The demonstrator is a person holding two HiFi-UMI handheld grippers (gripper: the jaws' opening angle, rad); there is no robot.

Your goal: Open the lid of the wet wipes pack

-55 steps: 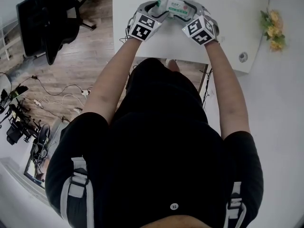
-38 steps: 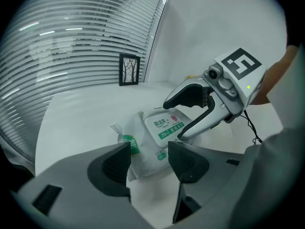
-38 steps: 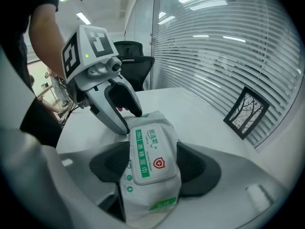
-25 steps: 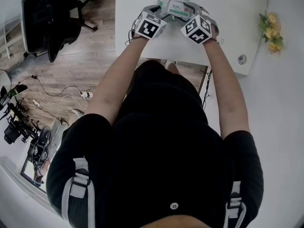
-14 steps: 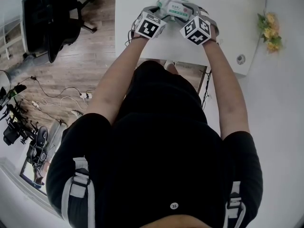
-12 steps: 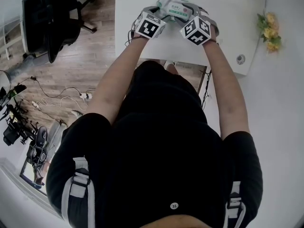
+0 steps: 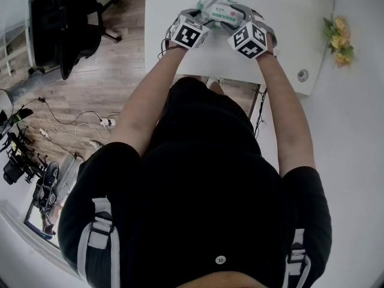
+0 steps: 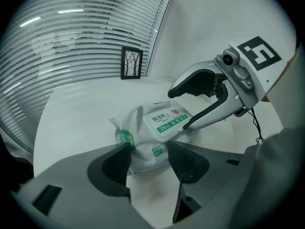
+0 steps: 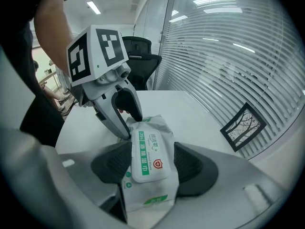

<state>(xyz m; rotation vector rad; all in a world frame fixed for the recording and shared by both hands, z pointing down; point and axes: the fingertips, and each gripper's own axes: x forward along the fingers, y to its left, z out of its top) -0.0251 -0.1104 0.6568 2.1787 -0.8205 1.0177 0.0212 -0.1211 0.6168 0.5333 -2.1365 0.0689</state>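
Wet wipes pack: the white soft-plastic wet wipes pack with green print lies on the white table, straight ahead of the person and between the two grippers.
Lid: the white rectangular hard-plastic lid with a green band sits flat on the pack's top face, shut.
Left gripper: the left gripper grips one end of the pack across its width, with a dark pad against each long side.
Right gripper: the right gripper straddles the other end. Its jaws have just been closing with the pack between them, and its pads press the pack on either side of the lid.
Table edge: a bunch of yellow artificial flowers sits at the table's right edge, well apart from the pack.
Background: a black office chair stands on the wood floor to the left. A small black-framed tree picture stands at the foot of the white slatted blinds.
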